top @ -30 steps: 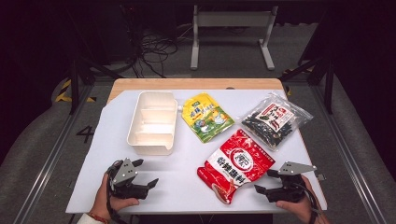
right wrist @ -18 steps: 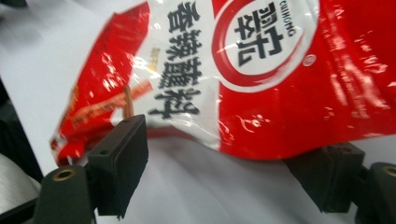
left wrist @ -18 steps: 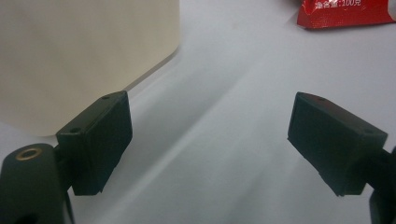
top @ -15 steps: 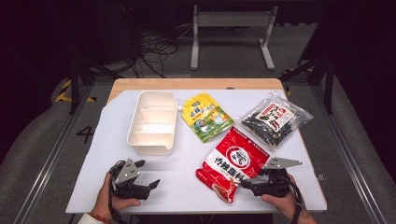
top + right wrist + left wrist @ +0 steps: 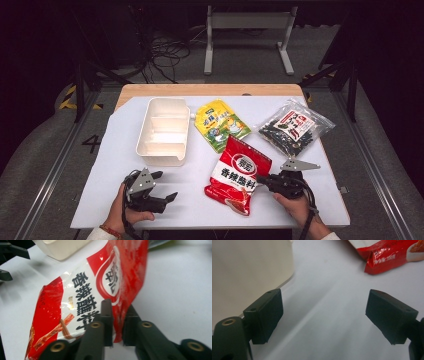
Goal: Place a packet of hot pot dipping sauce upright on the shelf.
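Red packet [image 5: 100, 290] pinched at its thin edge by right gripper [image 5: 117, 322] fingers just closing, liable to slip or tear if lifted; left gripper [image 5: 323, 315] fingers wide, empty.

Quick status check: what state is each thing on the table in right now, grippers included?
Right gripper: jaws have just closed, shut on the red packet's edge.
Left gripper: open, nothing between the jaws.
Red packet: sealed, lying on the table, pinched at its right edge.
White tray: upright, compartments empty.
Yellow-green pouch: lying flat, untouched.
Clear bag of dark pieces: lying flat, untouched.
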### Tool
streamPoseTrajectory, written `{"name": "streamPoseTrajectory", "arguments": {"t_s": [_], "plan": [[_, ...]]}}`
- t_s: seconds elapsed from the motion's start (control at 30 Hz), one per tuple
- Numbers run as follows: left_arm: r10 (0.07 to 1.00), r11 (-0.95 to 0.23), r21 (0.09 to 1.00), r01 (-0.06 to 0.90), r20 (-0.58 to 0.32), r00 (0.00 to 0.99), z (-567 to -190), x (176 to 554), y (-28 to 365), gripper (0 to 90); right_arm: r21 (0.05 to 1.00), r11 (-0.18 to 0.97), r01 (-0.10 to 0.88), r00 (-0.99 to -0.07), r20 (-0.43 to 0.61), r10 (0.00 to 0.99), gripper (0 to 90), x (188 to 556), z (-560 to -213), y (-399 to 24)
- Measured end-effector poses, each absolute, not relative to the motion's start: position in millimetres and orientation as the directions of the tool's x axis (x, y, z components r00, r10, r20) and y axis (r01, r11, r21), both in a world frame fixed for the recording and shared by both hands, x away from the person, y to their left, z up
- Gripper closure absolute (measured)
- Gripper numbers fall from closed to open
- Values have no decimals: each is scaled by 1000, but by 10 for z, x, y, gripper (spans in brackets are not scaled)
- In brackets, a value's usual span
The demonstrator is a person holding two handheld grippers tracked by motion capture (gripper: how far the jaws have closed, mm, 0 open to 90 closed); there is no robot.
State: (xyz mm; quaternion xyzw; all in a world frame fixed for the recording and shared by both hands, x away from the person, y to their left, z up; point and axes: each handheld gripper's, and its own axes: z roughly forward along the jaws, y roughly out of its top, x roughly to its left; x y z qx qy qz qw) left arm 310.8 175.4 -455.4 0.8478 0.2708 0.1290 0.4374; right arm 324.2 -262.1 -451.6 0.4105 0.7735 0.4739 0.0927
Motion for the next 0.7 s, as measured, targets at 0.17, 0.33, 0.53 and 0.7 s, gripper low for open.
{"name": "streamPoseTrajectory", "arguments": {"t_s": [0.17, 0.33, 0.53, 0.7], "plan": [[532, -475, 812, 339, -41, 846, -4519, 3162, 1591, 153, 843, 230, 486, -692, 209, 691, 898, 3279, -4427, -2528], [485, -494, 805, 328, -57, 873, -4490, 3238, 1353, 153, 872, 241, 427, -734, 178, 656, 899, 3304, -4359, -2433], [444, -509, 800, 319, -73, 893, -4468, 3318, 1141, 150, 907, 251, 337, -777, 117, 618, 900, 3275, -4213, -2318], [429, -480, 818, 317, -96, 898, -4404, 3410, 1049, 151, 923, 265, 280, -807, 76, 586, 900, 3237, -4118, -2241]]}}
